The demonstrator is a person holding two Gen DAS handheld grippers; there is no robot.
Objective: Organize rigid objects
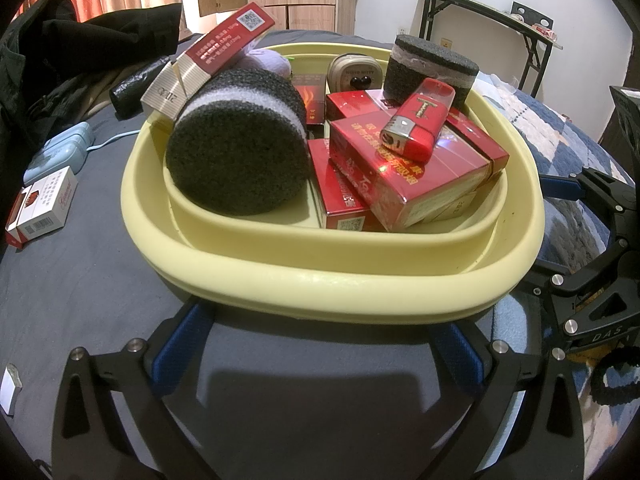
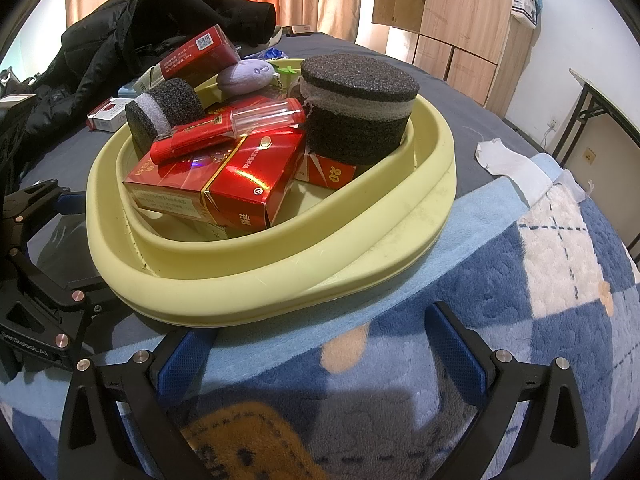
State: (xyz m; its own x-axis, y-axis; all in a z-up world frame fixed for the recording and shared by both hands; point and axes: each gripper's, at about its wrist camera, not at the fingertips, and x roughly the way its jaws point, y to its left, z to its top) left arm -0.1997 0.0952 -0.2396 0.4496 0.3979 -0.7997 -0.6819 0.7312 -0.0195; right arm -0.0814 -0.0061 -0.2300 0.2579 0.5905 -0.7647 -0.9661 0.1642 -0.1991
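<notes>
Yellow basin (image 1: 332,280) on the bed, heaped with red packs (image 1: 404,176); left gripper (image 1: 320,356) and right gripper (image 2: 320,356) spread wide, empty, just beside its rim. Next, probably: white pack (image 1: 40,212) beyond basin's left.

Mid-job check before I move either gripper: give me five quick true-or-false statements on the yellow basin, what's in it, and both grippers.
1. Both grippers are open and hold nothing. True: the left gripper and the right gripper show wide gaps in front of the yellow basin.
2. The red lighter lies on top of a red cigarette pack. True.
3. Both foam cylinders stand upright. False: the near foam cylinder lies on its side; the far foam cylinder stands on end.
4. The white cigarette pack is inside the basin. False: it lies outside, on the grey sheet.
5. The basin is empty. False: it holds packs, foam and a lighter.
</notes>
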